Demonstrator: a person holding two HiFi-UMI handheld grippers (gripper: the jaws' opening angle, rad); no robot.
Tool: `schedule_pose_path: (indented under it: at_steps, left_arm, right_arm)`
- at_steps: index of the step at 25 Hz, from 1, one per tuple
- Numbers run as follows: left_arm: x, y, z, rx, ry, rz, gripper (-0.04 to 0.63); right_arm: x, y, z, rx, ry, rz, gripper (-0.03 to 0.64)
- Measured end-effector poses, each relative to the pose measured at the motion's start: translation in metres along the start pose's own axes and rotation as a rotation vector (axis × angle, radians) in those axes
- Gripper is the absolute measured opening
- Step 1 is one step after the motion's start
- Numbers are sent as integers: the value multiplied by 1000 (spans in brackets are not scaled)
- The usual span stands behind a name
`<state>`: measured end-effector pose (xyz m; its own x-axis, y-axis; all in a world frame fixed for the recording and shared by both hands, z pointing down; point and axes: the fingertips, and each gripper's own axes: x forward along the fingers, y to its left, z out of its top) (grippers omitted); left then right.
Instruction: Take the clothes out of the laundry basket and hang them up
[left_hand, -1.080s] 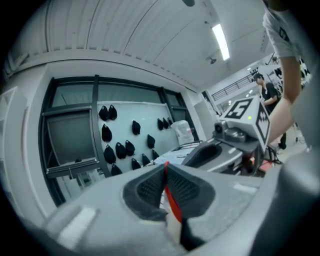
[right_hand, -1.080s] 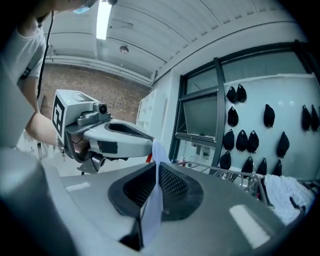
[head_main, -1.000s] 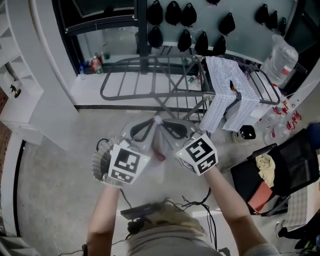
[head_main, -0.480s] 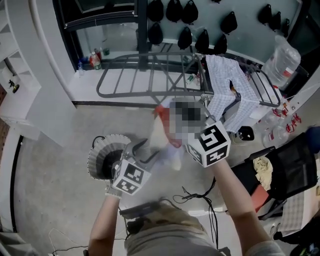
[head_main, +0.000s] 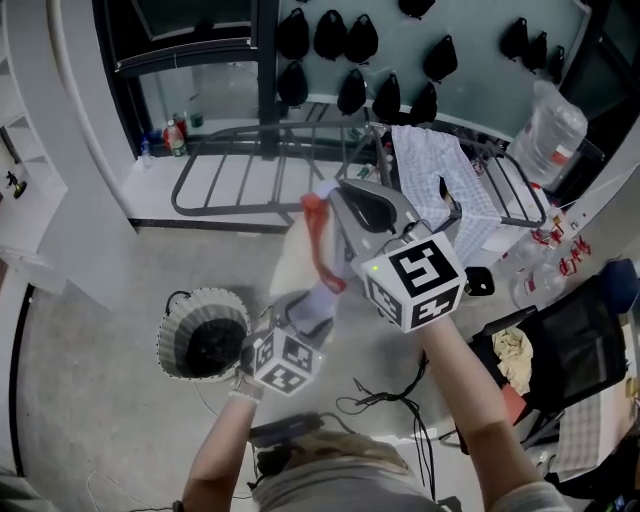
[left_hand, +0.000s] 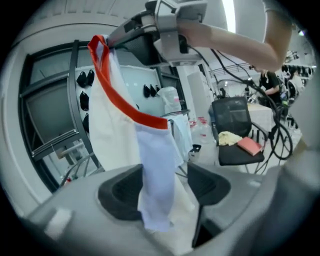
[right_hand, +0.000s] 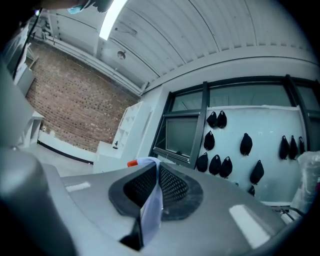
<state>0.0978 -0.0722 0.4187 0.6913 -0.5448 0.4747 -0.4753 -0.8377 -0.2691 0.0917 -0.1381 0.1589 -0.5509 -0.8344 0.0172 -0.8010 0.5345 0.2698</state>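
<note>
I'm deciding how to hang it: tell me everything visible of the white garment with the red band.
The white garment looks like thin, soft cloth with a red band along one edge and a paler, bluish panel below. It hangs limp in the air, pinched at its top by the shut right gripper. Its lower end dangles between the jaws of the left gripper, which have just opened and do not press it.

A grey concrete floor (head_main: 90, 280) is spreading across the lower left. A dark-framed window (head_main: 190, 45) is sitting upper left, white shelves (head_main: 12, 150) are lining the left edge, and a black chair (head_main: 570, 340) is standing lower right. In the right gripper view, a strip light (right_hand: 112, 20) is glowing along the top.
</note>
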Motion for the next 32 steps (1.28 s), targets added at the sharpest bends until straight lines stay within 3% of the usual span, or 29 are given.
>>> schedule_pose_path:
  at_steps: [3, 7, 15, 21, 27, 32]
  left_arm:
    - [16, 14, -1, 18, 31, 78, 230]
    - [21, 40, 0, 24, 36, 190, 9]
    - [-14, 121, -11, -37, 55, 351, 5]
    - [-18, 194, 0, -2, 61, 433, 5]
    - [20, 270, 30, 44, 16, 463, 5]
    - [78, 350, 42, 84, 27, 430, 5]
  right_arm:
    - [-4, -15, 6, 21, -25, -7, 20]
    - [-6, -32, -3, -32, -14, -28, 20]
    - [-10, -80, -60, -118, 91, -117, 20]
    - [6, -119, -99, -143, 167, -184, 20]
    - [42, -171, -134, -150, 220, -244, 20]
    - [105, -225, -171, -125, 282, -281, 20]
